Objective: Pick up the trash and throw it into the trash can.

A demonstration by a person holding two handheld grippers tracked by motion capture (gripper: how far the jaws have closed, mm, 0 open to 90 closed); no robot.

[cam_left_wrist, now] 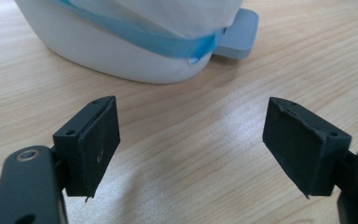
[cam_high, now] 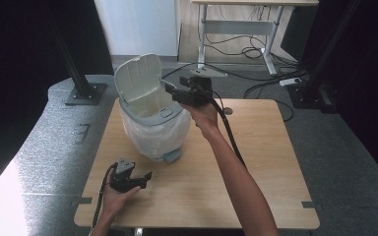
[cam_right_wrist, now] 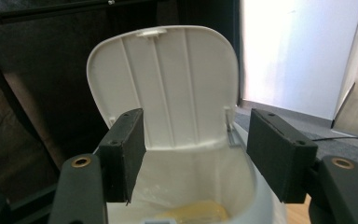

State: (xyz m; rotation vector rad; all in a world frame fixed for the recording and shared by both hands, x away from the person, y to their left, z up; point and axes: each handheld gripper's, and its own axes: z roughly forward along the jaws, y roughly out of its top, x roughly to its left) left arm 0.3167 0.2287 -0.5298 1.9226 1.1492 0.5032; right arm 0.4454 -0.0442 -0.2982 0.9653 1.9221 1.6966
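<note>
The table (cam_high: 256, 162) top is pale wood-grain laminate, smooth with a faint sheen; the bin (cam_high: 150, 115) is white plastic, smooth and slightly glossy at its base, its raised lid (cam_right_wrist: 165, 84) matt white plastic, ribbed on the inside; the liner (cam_high: 142, 132) over the rim is thin, translucent white film, wrinkled, with a blue band; the pedal (cam_left_wrist: 237, 32) is grey-blue plastic, matt; the pads (cam_left_wrist: 98, 144) of the left gripper (cam_left_wrist: 191, 149) are black, matt, rubber-like, with frayed edges; the floor (cam_high: 39, 147) is grey, coarse, speckled carpet.
</note>
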